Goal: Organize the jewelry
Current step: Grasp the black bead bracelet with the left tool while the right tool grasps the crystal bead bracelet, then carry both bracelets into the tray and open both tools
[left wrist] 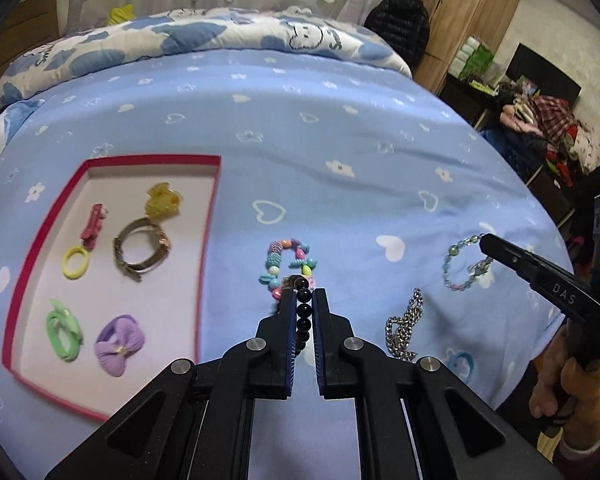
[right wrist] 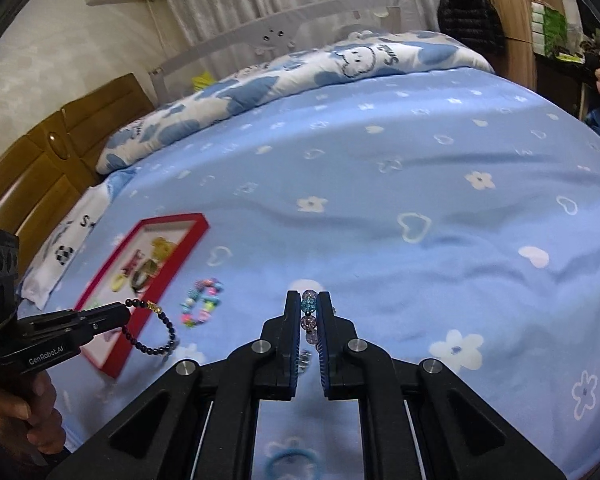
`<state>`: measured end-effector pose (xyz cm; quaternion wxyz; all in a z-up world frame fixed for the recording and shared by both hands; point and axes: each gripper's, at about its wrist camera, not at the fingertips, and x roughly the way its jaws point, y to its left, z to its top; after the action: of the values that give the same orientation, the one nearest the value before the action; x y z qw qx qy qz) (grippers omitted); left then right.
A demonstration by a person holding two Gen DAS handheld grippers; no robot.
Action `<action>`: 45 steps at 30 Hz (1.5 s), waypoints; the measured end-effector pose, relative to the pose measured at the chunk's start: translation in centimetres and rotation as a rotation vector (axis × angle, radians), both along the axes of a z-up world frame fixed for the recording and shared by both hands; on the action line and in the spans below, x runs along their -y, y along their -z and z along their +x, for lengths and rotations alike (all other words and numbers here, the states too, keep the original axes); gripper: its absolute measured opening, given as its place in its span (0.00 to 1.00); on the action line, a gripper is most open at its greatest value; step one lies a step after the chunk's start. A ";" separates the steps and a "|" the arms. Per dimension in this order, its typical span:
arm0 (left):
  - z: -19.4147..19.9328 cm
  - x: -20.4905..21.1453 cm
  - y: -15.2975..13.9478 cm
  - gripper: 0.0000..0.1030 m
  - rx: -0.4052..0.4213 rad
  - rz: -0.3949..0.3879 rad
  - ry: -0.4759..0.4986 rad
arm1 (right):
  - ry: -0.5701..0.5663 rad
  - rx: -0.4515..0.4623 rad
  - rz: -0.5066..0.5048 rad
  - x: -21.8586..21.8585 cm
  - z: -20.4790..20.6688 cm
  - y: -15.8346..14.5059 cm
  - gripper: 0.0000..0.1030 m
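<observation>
Gripping: left tongs [left wrist: 304,294] clamped on black bead bracelet [right wrist: 160,330]; right tongs [right wrist: 310,300] clamped on blue crystal bracelet [left wrist: 462,264]. Red tray [left wrist: 16,308] on the bed.

Bare bedsheet [left wrist: 340,128] beyond, colourful bracelet [left wrist: 288,268] ahead, chain [left wrist: 404,324] right

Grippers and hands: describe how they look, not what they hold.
Both grippers are matte black with blue-edged finger pads and silver pivot bolts. The right gripper reads "DAS"; the left gripper reads "GenRobot.AI". Bare hands; the right hand shows a pink cuff.
</observation>
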<state>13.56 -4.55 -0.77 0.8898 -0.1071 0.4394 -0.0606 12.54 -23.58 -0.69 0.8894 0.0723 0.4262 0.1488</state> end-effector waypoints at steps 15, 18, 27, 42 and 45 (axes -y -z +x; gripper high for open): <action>-5.3 -6.8 -2.8 0.06 0.054 -0.028 -0.119 | -0.168 0.006 0.053 -7.3 -0.5 -1.3 0.07; -5.8 -8.2 -2.8 0.06 0.055 -0.032 -0.149 | -0.206 -0.001 0.063 -8.9 -0.5 -1.1 0.07; -6.7 -11.7 -2.8 0.06 0.045 -0.037 -0.221 | -0.306 -0.017 0.088 -13.9 -0.5 -0.7 0.07; -5.8 -15.4 -1.5 0.06 0.019 -0.080 -0.272 | -0.463 -0.064 0.119 -22.7 -0.1 0.7 0.07; -5.6 -16.2 -1.0 0.06 0.011 -0.097 -0.286 | -0.493 -0.076 0.133 -24.2 -0.1 1.0 0.07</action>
<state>7.95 11.68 0.28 0.8856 -0.2111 0.4113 0.0448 12.46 0.61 -1.74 0.8028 0.0302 0.4533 0.3862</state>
